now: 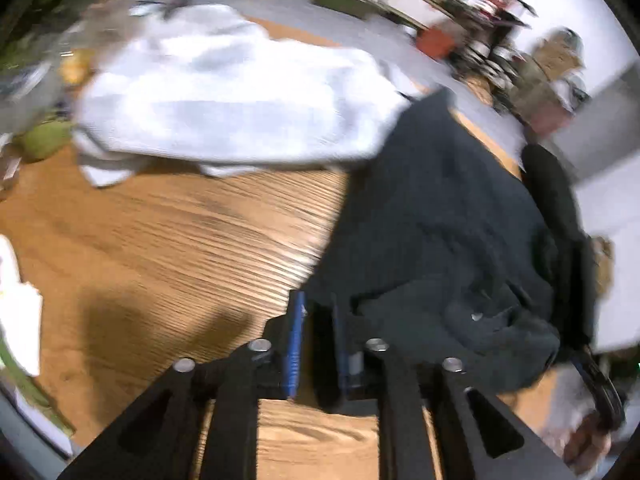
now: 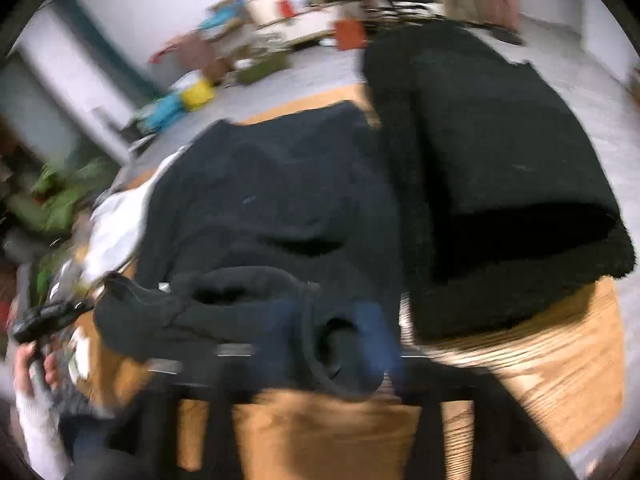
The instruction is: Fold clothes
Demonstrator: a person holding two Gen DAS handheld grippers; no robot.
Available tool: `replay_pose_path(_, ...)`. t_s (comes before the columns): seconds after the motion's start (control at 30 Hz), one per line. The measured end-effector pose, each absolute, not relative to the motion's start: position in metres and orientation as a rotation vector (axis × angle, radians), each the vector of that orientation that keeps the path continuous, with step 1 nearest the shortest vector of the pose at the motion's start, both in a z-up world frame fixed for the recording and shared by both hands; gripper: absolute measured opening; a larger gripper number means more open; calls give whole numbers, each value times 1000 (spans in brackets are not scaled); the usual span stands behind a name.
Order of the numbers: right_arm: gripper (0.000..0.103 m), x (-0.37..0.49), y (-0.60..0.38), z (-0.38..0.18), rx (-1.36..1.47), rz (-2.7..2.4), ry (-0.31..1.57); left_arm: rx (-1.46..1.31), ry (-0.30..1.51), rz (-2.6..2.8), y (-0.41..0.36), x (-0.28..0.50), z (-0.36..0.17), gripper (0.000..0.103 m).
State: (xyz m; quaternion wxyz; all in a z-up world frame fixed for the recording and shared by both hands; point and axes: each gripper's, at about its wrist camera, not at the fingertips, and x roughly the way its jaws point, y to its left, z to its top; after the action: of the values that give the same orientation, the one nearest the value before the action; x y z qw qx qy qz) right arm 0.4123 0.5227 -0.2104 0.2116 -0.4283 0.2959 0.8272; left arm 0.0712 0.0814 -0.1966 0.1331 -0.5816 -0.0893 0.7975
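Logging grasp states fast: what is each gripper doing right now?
Left gripper: shut on the black garment.
Right gripper: dark cloth lies between its fingers; too blurred to tell.

No readable text, labels or numbers anywhere, both views blurred by motion

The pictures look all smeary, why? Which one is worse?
Motion blur in both. Left wrist view: the white cloth smears, though the claw stays fairly crisp. Right wrist view is worse: even the claw and black garment blur. Both bend at the edges, fisheye.
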Motion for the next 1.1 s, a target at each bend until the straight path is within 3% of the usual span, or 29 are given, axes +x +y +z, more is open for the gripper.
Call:
replay_pose_path(0.03, 77, 415, 520, -213, -1186, 2314, 806, -1679, -249, 2301, 81, 70, -202, 59)
replay_pose_path(0.07, 79, 418, 517, -216, -1190, 2328, 786, -1694, -233, 2285, 86, 62, -209, 75)
replay_pose_path(0.27, 77, 417, 511, -257, -1318, 2272, 659, -1886, -146, 2119, 92, 68, -285, 76)
replay_pose_path(0.47, 74, 406, 505, -293, -1426, 2240, 574, -1838, -84, 2080, 107, 68, -308, 76)
replay_pose_path(0.53, 35, 413, 497, -295, -1498, 2254, 609, -1843, -103, 2053, 111, 66, -315, 76)
replay_pose_path(0.57, 8, 416, 493, -296, -1537, 2261, 630, -1835, -109, 2040, 112, 67, -317, 76)
replay_pose_path(0.67, 7, 427, 480, -297, -1654, 2280, 694, -1820, -140, 1983, 109, 73, -322, 76)
replay_pose_path(0.77, 14, 438, 466, -299, -1774, 2294, 760, -1811, -193, 1976, 96, 75, -322, 76)
replay_pose_path(0.8, 30, 442, 462, -299, -1814, 2297, 782, -1806, -220, 1990, 90, 75, -318, 76)
replay_pose_path(0.87, 52, 446, 463, -294, -1802, 2302, 804, -1784, -286, 2016, 82, 69, -315, 76)
replay_pose_path(0.93, 59, 446, 478, -281, -1654, 2302, 792, -1759, -334, 2010, 82, 63, -313, 76)
replay_pose_path(1.0, 77, 446, 493, -267, -1508, 2295, 779, -1742, -339, 1989, 93, 60, -314, 76)
replay_pose_path(1.1, 78, 425, 500, -264, -1423, 2345, 810, -1755, -275, 2000, 119, 61, -306, 76)
